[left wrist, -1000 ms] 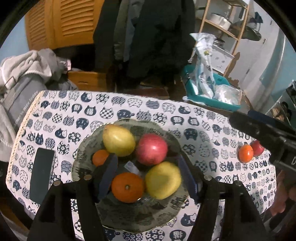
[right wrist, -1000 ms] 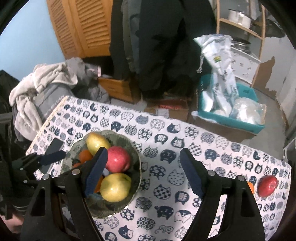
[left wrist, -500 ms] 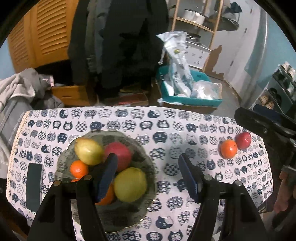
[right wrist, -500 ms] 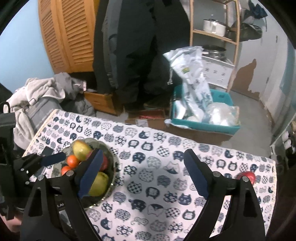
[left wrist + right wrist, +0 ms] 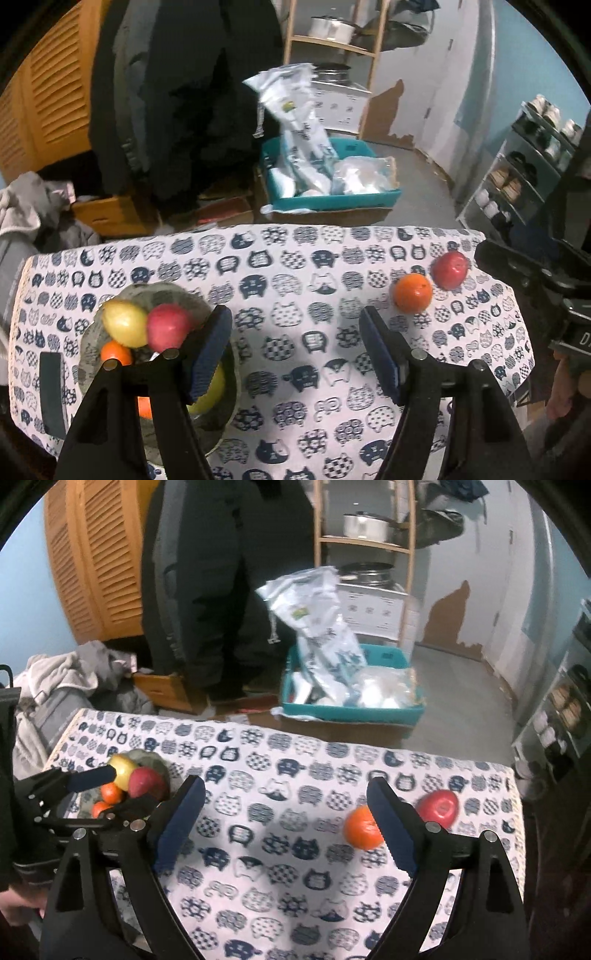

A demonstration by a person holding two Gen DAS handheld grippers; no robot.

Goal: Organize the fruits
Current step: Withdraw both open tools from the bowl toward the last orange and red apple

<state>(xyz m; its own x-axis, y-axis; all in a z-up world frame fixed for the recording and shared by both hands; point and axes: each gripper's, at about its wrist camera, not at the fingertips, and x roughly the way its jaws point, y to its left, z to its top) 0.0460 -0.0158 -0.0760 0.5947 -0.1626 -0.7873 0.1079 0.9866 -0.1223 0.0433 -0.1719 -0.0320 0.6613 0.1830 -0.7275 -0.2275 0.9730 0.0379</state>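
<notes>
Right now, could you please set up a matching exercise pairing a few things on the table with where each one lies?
Things:
1. loose orange
2. loose red apple
3. yellow fruit
4. dark flat phone-like object

Places:
A. in the bowl
B. on the cloth left of the bowl
C. nearest the table's far right corner
D. just left of the loose apple

Pairs: 1-D, 2-C, 3-A, 4-B

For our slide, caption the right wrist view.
Open right gripper above the cat-print cloth, loose orange and red apple ahead.
</notes>
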